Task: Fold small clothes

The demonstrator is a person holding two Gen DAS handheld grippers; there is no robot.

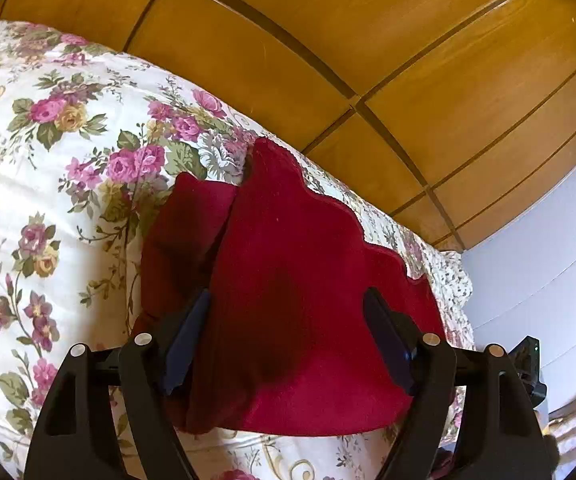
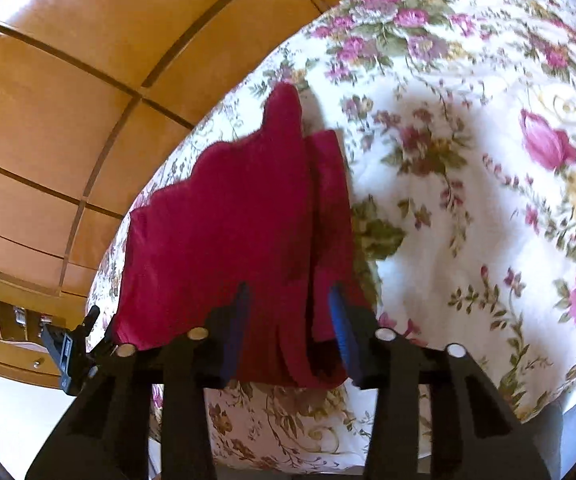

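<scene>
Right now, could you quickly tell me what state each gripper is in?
Left gripper: open, jaws wide apart over the red garment, not pinching it.
Right gripper: partly closed around a bunched edge of the garment; a firm grip cannot be told.

No readable text, label, brand, number or sign in either view.
</scene>
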